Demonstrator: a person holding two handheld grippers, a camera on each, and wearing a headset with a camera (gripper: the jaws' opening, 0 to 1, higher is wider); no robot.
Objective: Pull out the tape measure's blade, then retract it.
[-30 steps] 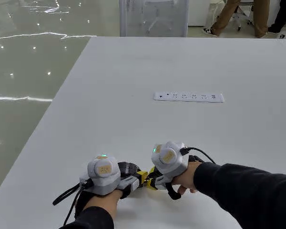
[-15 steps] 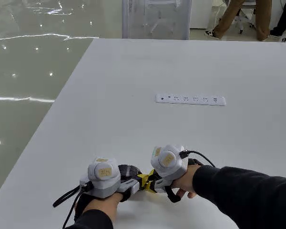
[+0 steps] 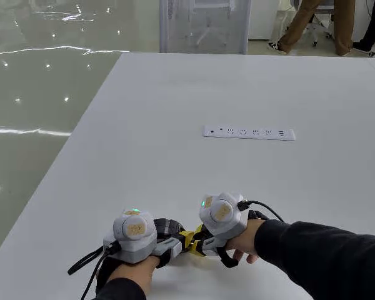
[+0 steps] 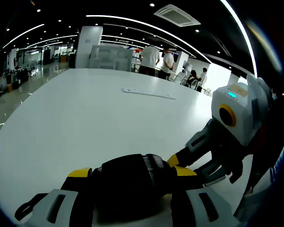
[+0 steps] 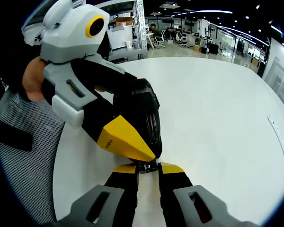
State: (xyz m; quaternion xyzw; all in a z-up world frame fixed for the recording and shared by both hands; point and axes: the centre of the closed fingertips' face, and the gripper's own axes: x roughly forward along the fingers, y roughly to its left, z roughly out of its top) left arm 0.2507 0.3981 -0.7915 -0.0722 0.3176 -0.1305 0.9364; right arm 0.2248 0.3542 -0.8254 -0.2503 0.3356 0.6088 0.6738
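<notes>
A black tape measure (image 4: 128, 185) sits low over the white table (image 3: 175, 125), clamped between the yellow-tipped jaws of my left gripper (image 4: 130, 171). In the head view its dark case (image 3: 167, 226) lies between the two hand-held units. My right gripper (image 5: 148, 168) is shut on the small metal tab of the blade (image 5: 146, 166) right at the case mouth. In the right gripper view the case (image 5: 144, 113) sits just beyond those jaws, with no length of blade showing. The right gripper (image 4: 204, 166) reaches into the left gripper view from the right. Both grippers nearly touch near the table's front edge.
A white power strip (image 3: 249, 132) lies flat mid-table, well beyond the grippers. The table's left edge (image 3: 62, 169) drops to a glossy floor. A translucent cabinet (image 3: 204, 25) stands past the far edge, and people's legs (image 3: 312, 22) show at the back right.
</notes>
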